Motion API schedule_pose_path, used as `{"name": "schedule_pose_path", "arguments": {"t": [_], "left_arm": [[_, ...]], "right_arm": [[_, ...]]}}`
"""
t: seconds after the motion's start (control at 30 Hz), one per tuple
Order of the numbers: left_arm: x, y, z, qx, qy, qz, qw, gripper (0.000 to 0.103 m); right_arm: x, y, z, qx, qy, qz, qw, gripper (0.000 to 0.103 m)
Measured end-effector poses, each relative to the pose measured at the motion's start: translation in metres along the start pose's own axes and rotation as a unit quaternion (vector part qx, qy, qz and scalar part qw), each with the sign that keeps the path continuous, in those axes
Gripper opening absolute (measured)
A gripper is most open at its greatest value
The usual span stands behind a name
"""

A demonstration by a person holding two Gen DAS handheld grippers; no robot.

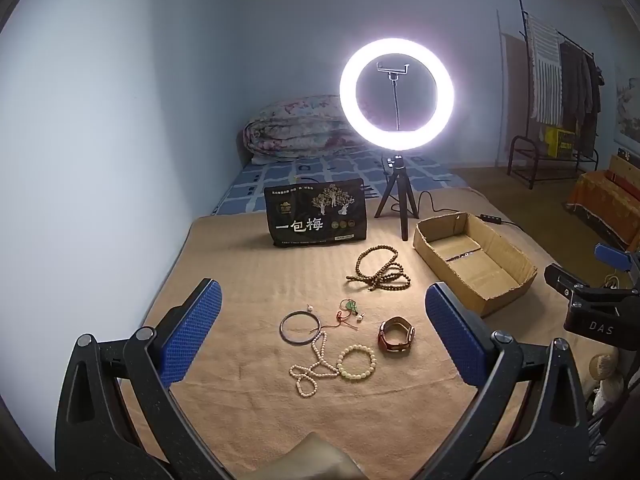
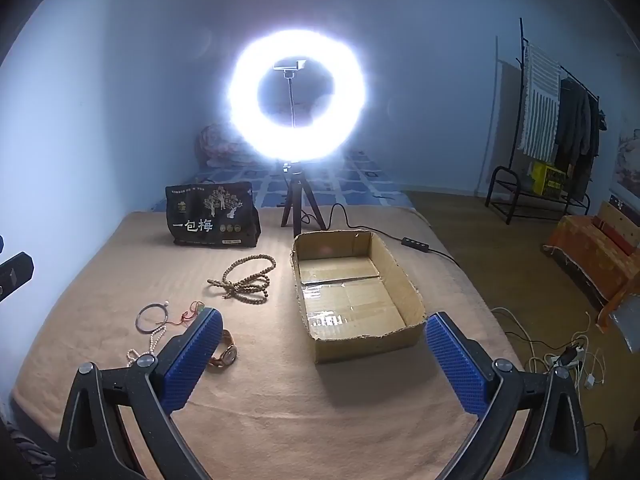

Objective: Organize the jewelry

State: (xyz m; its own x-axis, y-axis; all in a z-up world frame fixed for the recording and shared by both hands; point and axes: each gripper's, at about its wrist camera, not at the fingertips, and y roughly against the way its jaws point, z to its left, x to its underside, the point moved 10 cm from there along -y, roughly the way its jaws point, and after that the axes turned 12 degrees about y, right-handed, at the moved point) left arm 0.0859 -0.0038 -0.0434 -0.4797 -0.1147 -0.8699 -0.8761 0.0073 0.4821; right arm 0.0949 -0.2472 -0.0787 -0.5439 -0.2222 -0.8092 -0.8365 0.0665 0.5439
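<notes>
1. Step in hand: by my judgement the task stands at its start. The cardboard box (image 2: pixel 400 280) holds no jewelry, and every piece lies loose on the tan blanket (image 1: pixel 248 280).
2. Your left gripper (image 1: pixel 322 332) hangs above the pieces, jaws spread wide and holding nothing. Your right gripper (image 2: pixel 324 360) is likewise wide apart and holds nothing, with the box ahead at 12 o'clock.
3. Location, left wrist view: the brown bead strand (image 1: pixel 380 272) lies at 12 o'clock of the cluster; the dark bangle (image 1: pixel 300 327) at 9 o'clock; the watch (image 1: pixel 396 335) at 3 o'clock; the pale bead bracelet (image 1: pixel 357 362) and white bead strand (image 1: pixel 314 370) at 6 o'clock; the red cord with green charm (image 1: pixel 347 314) at centre. The box sits at 2 o'clock, well apart.
4. Next move, as I judge it: take the watch, nearest the box, closing across its looped strap.
5. Materials: the watch has a leather band standing on edge; the bangle is a thin rigid hoop; the beads are round, smooth and limp on their strings, likely to trail; the blanket is soft pile; the box has torn corrugated edges and a taped floor.
6. A black snack bag (image 1: pixel 316 218) and ring light (image 1: pixel 396 94) stand beyond.
</notes>
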Motion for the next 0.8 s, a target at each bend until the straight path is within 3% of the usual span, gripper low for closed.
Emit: {"name": "schedule_pose_path", "arguments": {"t": [0.8], "left_arm": [[-0.0015,0.0025,0.0001,0.001,0.002,-0.003,1.0000,0.103]], "right_arm": [[0.0005,-0.0008,0.0014,-0.001,0.002,0.000,1.000,0.103]]}}
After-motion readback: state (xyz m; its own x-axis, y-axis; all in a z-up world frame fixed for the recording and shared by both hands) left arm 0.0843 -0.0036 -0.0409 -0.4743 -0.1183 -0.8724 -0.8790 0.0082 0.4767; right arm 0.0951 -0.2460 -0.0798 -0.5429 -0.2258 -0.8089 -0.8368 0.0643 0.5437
